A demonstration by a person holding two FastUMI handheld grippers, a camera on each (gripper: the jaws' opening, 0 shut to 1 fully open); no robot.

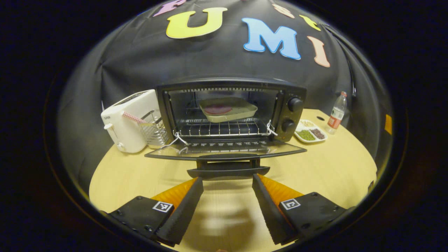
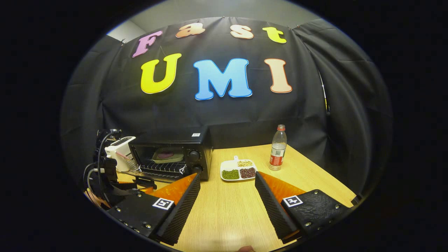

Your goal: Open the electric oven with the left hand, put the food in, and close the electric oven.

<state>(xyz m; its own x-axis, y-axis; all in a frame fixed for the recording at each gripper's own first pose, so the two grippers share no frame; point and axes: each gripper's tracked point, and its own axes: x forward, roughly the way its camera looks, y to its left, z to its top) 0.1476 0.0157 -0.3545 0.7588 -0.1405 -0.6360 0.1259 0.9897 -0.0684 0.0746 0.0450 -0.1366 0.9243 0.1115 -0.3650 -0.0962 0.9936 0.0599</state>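
Two steps look done: the oven (image 1: 231, 112) at twelve o'clock has its door (image 1: 225, 149) down and the food tray (image 1: 228, 109) on the rack. The left gripper (image 1: 227, 206), jaws spread and empty, faces the door handle (image 1: 228, 171); a shallow pinch could slip off. The right gripper (image 2: 227, 206) is spread too.

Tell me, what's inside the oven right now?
Inside the open oven a shallow tray sits on the wire rack, with a dark reddish piece of food in it. The tray's walls hide the food's underside, and what lies beneath the rack is too dark to tell.
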